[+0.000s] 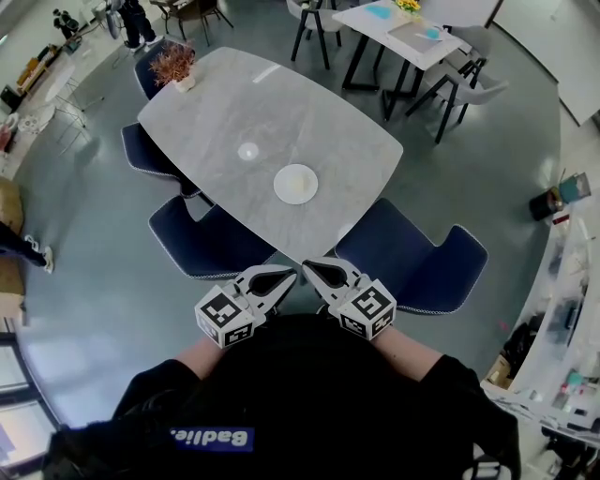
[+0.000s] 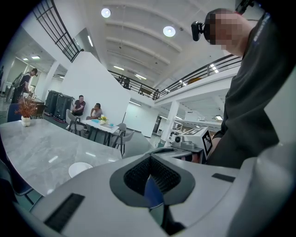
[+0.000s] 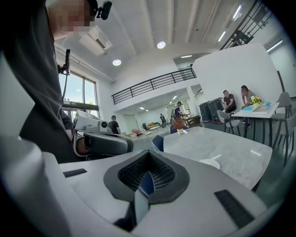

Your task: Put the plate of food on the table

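Observation:
A white round plate (image 1: 295, 183) lies on the grey marble table (image 1: 225, 112), near its front end; whatever it holds is too pale to make out. The same plate shows in the left gripper view (image 2: 79, 169) and the right gripper view (image 3: 210, 163). Both grippers are held close to the person's chest, short of the table's edge, their tips pointing at each other. My left gripper (image 1: 287, 276) (image 2: 150, 157) is shut and empty. My right gripper (image 1: 308, 270) (image 3: 147, 155) is shut too, with nothing between its jaws.
A small white dish (image 1: 247, 151) sits mid-table and a potted dried plant (image 1: 174, 66) stands at the far end. Blue chairs (image 1: 211, 242) (image 1: 417, 258) flank the near end. A second table with chairs (image 1: 403, 28) stands behind. Shelving (image 1: 562, 309) lines the right.

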Demonstrator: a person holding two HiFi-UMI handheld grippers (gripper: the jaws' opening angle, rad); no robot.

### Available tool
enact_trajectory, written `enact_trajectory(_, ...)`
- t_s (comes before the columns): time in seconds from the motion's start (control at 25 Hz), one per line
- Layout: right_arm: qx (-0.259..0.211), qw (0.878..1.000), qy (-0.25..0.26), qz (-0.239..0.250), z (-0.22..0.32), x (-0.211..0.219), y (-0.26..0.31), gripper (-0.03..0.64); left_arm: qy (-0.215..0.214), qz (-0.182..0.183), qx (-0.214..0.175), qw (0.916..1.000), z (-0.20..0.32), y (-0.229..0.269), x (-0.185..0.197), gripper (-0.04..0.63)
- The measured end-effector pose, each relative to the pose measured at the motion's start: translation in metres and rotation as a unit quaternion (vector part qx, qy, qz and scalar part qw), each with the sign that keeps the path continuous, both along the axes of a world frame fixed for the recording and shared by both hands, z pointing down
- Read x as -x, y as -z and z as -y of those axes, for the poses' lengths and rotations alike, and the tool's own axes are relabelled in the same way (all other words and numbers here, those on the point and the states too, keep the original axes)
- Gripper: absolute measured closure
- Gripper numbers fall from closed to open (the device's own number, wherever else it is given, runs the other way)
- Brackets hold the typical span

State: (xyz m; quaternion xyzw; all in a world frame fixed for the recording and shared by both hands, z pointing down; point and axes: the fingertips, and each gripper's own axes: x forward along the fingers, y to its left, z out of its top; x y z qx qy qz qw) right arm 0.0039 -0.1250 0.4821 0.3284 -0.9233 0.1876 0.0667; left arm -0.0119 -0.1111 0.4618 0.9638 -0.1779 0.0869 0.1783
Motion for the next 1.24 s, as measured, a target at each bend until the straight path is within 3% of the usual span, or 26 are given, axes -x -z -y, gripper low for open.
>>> enact_trajectory(1.24, -0.004, 1.0, -0.006, -0.013, -0.003, -0.013, 0.0, 0.607, -0.004, -0.002, -0.013, 0.9999, -0.003, 0.007, -0.013, 0.589)
